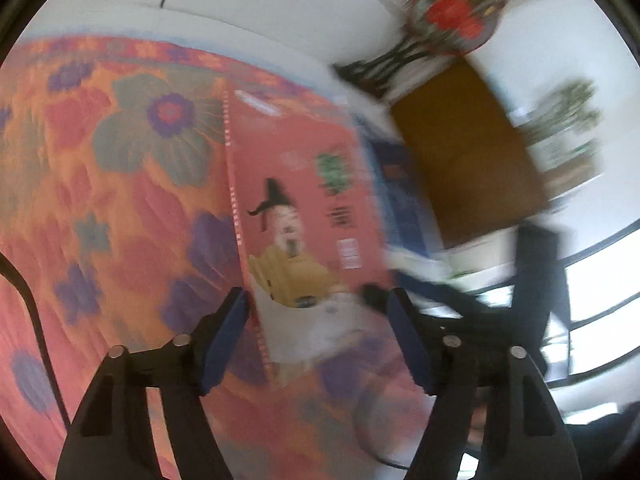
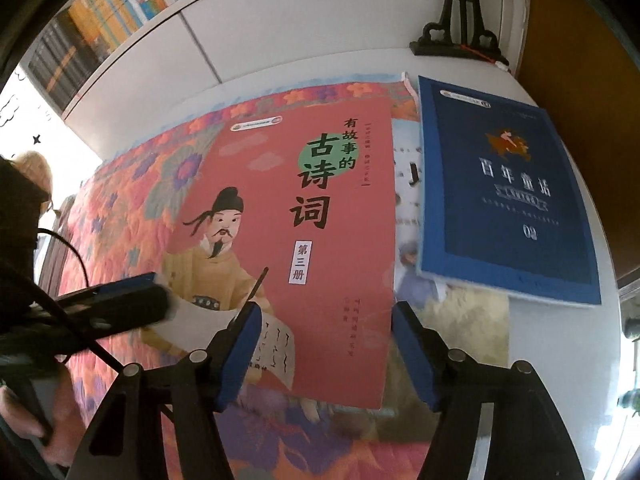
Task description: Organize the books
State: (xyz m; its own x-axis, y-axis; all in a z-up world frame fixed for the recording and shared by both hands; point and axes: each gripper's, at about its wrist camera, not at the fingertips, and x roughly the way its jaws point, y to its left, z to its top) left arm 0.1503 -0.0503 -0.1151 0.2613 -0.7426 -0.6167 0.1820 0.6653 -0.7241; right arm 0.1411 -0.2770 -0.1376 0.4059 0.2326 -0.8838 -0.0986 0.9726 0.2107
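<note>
A red book with a robed figure on its cover lies on a floral cloth. It partly covers another illustrated book. To its right lies a blue book. My right gripper hovers open over the red book's lower right part, and its pads do not press on it. My left gripper reaches in from the left over the book's lower left corner. The left wrist view is blurred. There the left gripper has its jaws apart, with the red book showing between them.
A shelf of books runs along the back left. A black carved stand carrying a round red ornament sits behind the blue book. A brown panel borders the right side. A hand and a cable are at the left.
</note>
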